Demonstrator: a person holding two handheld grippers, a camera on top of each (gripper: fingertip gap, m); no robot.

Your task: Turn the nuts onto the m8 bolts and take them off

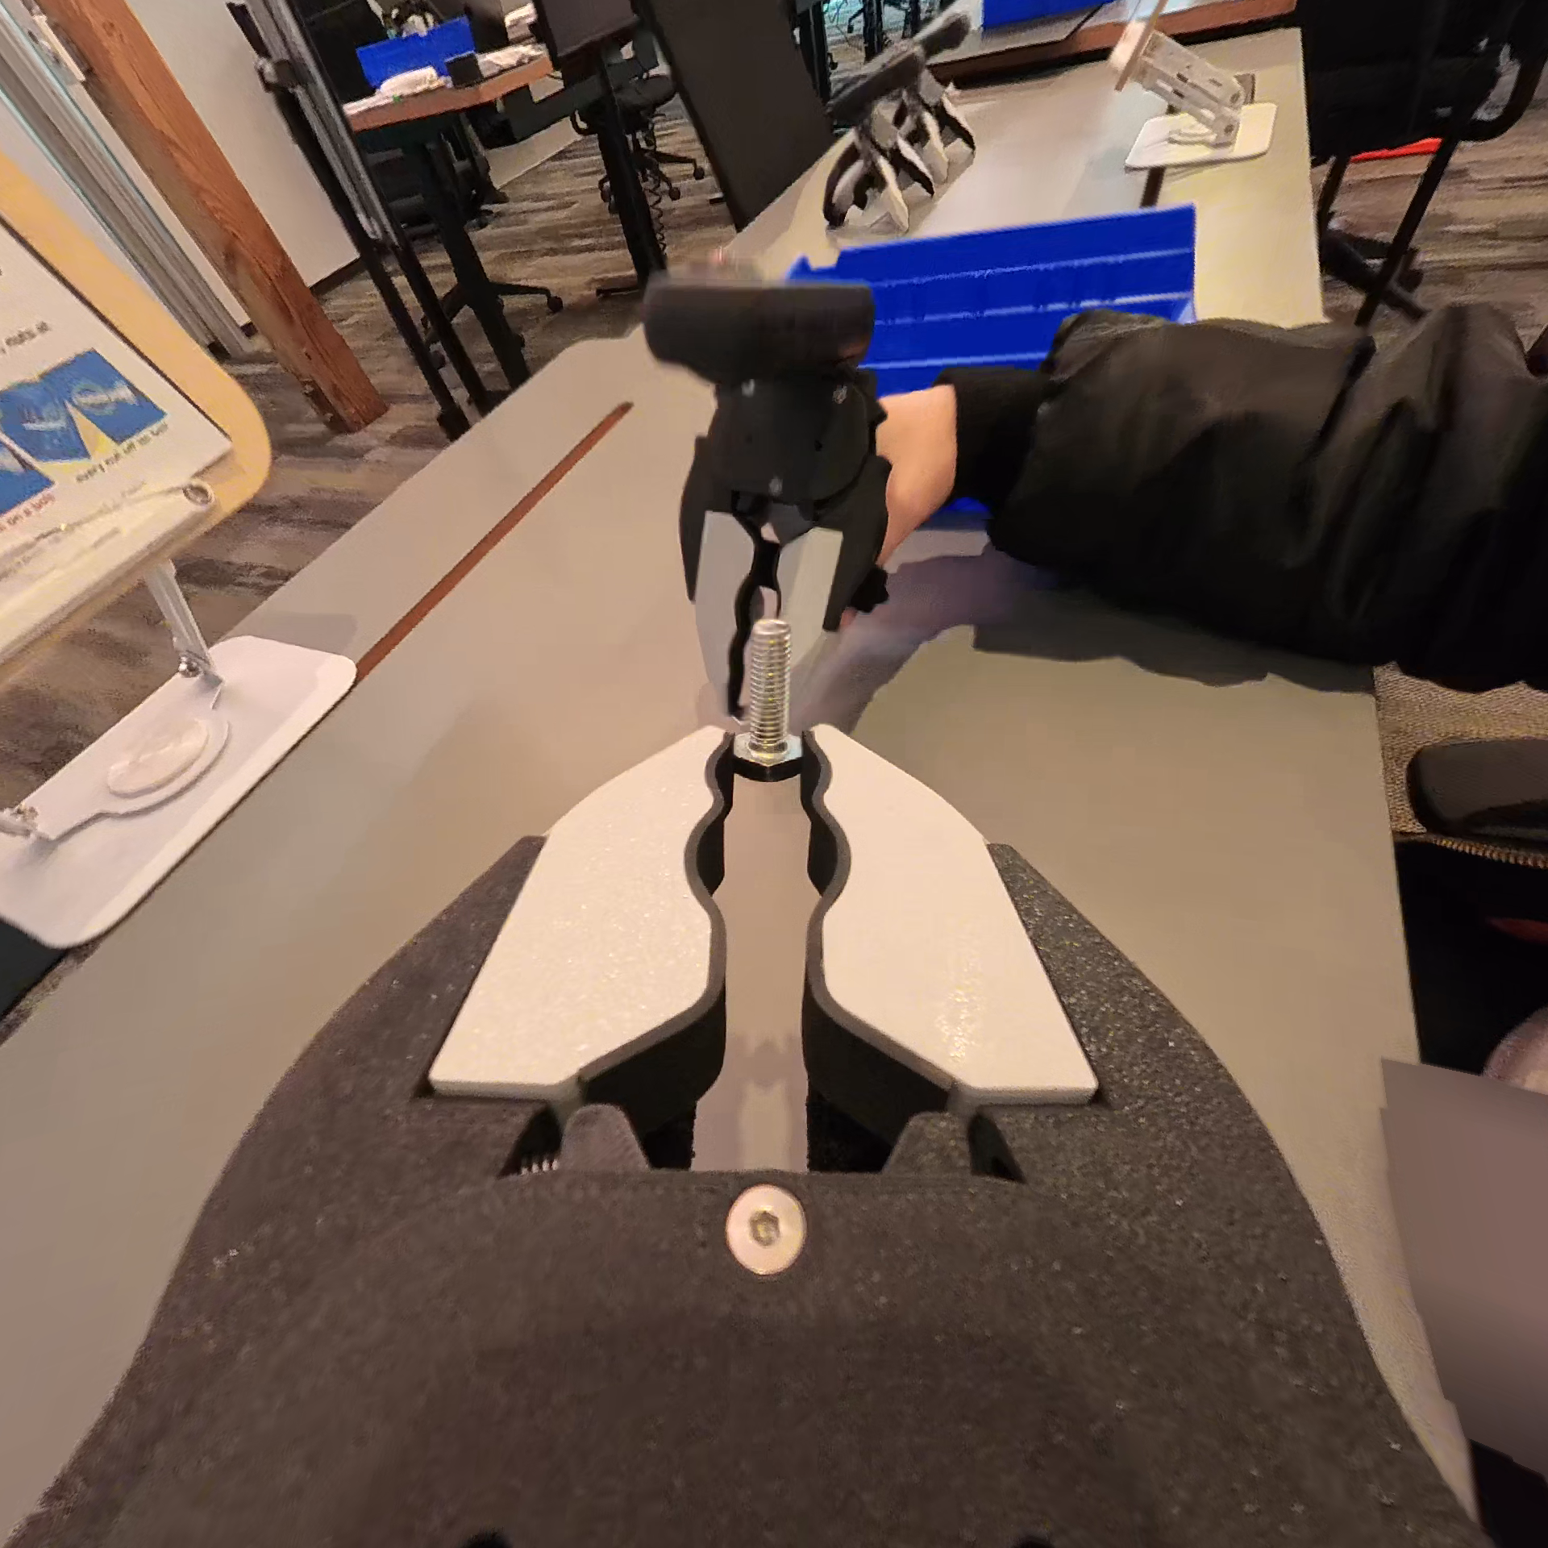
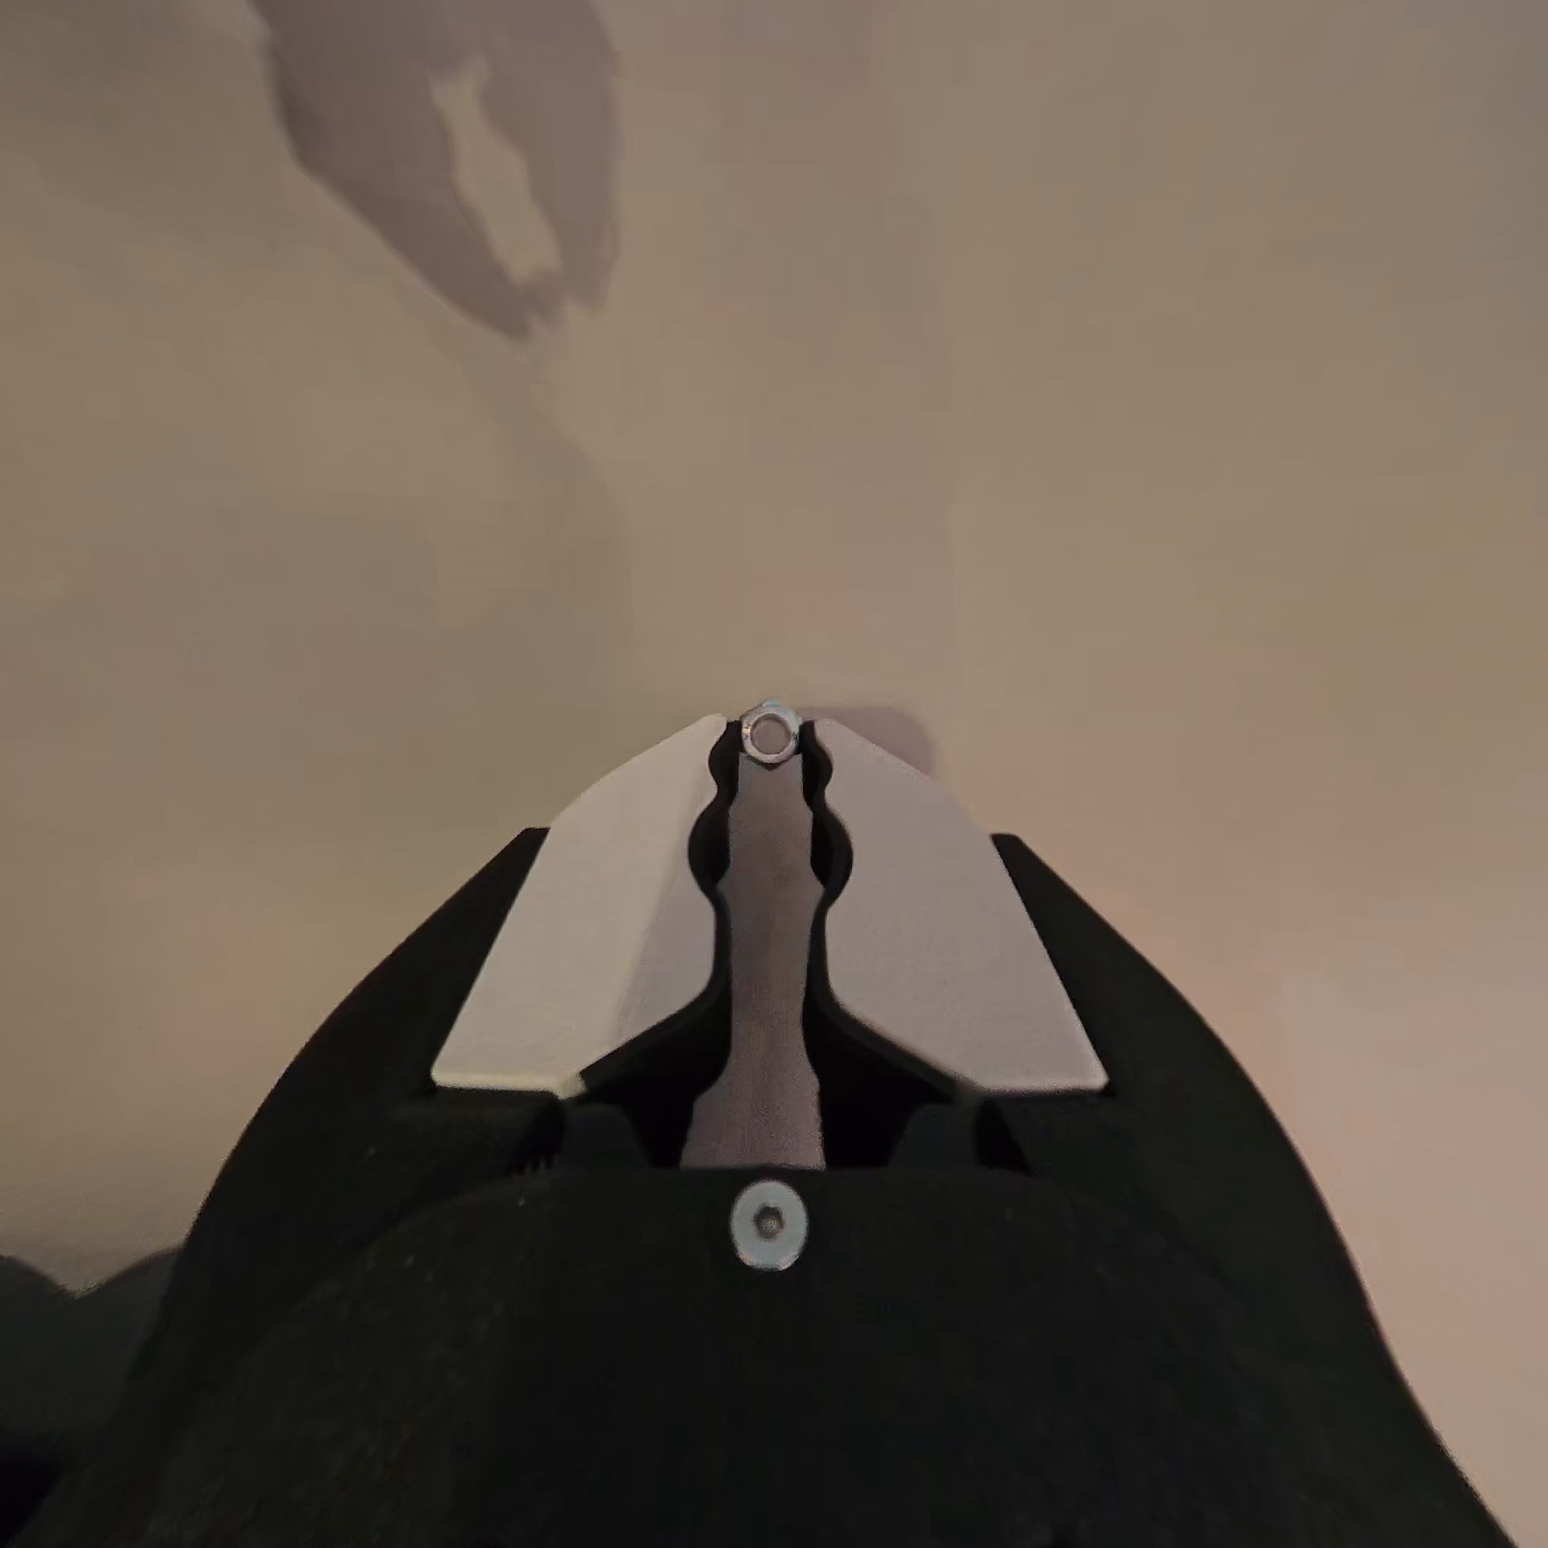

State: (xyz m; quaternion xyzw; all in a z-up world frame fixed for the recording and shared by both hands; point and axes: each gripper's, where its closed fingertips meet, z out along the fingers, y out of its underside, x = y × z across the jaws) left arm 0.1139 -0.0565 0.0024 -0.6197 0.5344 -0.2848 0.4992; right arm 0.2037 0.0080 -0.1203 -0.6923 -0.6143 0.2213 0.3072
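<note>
In the left wrist view my left gripper (image 1: 766,754) is shut on the hex head of a silver bolt (image 1: 768,683). The bolt stands upright over the grey table (image 1: 503,796) with its thread pointing up. My right gripper (image 1: 748,710) points down just behind the bolt, with its tips close to the table. In the right wrist view my right gripper (image 2: 772,739) looks straight down at the table (image 2: 1089,419). Its fingertips are shut on a small silver hex nut (image 2: 771,739), hole facing the camera.
A blue bin (image 1: 1005,276) lies behind the right gripper. A person's black sleeve (image 1: 1215,469) reaches in from the right. A white stand base (image 1: 167,754) with a sign board sits at the left. Spare grippers (image 1: 896,159) stand at the far end. The left gripper's tips are roughly 15 centimeters from the right gripper's.
</note>
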